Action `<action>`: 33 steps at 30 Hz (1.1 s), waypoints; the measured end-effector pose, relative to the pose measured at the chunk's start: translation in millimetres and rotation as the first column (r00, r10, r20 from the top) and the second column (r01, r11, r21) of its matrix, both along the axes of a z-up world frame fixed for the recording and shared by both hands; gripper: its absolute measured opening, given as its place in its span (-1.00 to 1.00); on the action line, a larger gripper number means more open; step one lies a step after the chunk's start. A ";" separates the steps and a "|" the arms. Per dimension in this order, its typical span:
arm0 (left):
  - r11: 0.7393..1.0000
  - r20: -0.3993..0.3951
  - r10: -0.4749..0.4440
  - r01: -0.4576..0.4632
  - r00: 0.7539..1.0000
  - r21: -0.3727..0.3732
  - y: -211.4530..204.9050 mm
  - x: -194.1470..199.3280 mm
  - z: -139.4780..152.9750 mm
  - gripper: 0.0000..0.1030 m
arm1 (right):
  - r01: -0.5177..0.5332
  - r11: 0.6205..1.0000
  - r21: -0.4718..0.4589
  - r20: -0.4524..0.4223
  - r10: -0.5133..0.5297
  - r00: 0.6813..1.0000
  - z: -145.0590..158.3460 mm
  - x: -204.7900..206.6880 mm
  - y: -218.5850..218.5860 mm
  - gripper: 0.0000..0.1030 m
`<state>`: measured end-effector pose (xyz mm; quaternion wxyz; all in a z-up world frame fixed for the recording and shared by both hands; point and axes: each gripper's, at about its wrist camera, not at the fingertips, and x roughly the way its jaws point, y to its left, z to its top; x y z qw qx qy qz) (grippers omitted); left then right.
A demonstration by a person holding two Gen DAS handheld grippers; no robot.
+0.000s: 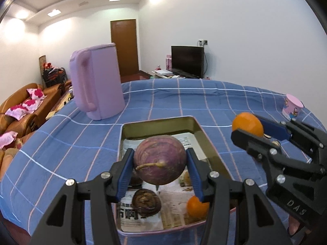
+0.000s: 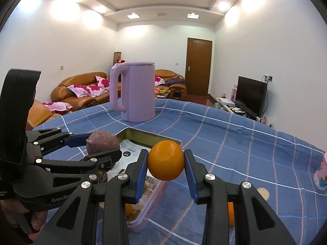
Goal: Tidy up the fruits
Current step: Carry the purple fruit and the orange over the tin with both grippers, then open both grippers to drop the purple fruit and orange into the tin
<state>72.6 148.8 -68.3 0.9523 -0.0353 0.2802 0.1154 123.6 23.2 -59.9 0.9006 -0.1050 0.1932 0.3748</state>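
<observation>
Purple and round, the passion fruit (image 1: 160, 159) is clenched between the left tool's (image 1: 160, 170) blue pads, hanging above the open tin (image 1: 204, 130) that holds another passion fruit (image 1: 146, 202) and a small orange (image 1: 196, 207). The right tool (image 2: 166, 168) grips an orange (image 2: 166, 160) just beside the tin's right rim. Blue checked cloth (image 1: 71, 143) lies bare on both sides; a pink kettle (image 1: 96, 83) stands behind.

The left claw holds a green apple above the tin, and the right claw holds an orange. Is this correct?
Not quite. In the left wrist view, the left claw holds a purple passion fruit, not a green apple, above the tin. The right claw does hold an orange.
</observation>
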 end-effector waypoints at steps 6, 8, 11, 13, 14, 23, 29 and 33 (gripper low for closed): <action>0.999 0.000 0.035 -0.035 0.999 -0.013 13.7 0.7 -4.7 0.02 | -0.018 0.999 -0.032 -0.016 0.018 1.000 -10.3 3.5 18.9 -0.28; 0.999 -0.004 0.038 -0.039 0.999 -0.017 16.8 2.1 -6.6 0.02 | -0.022 0.999 -0.039 -0.026 0.021 0.999 -14.0 5.6 22.5 -0.28; 0.999 -0.016 0.039 -0.039 0.999 -0.024 19.2 4.6 -10.4 0.02 | -0.029 0.998 -0.054 -0.044 0.027 0.999 -19.8 10.1 29.7 -0.28; 0.999 -0.022 0.040 -0.041 0.999 -0.029 20.4 6.2 -12.2 0.02 | -0.036 0.997 -0.067 -0.057 0.032 0.998 -23.7 12.7 33.7 -0.28; 0.999 -0.028 0.040 -0.041 0.999 -0.032 21.2 7.5 -13.5 0.02 | -0.038 0.997 -0.072 -0.061 0.034 0.998 -25.3 13.0 35.0 -0.28; 0.998 -0.052 0.041 -0.043 0.998 -0.050 26.2 12.9 -19.6 0.02 | -0.057 0.994 -0.098 -0.116 0.045 0.992 -33.3 15.9 37.1 -0.28; 0.998 -0.067 0.024 -0.028 0.997 -0.052 21.9 14.9 -21.1 0.05 | -0.077 0.991 -0.109 -0.135 0.062 0.989 -35.5 11.7 34.4 -0.28; 0.999 -0.032 0.030 -0.031 0.999 -0.023 17.3 9.5 -12.7 0.23 | -0.093 0.990 -0.110 -0.137 0.078 0.987 -35.3 7.0 33.4 0.01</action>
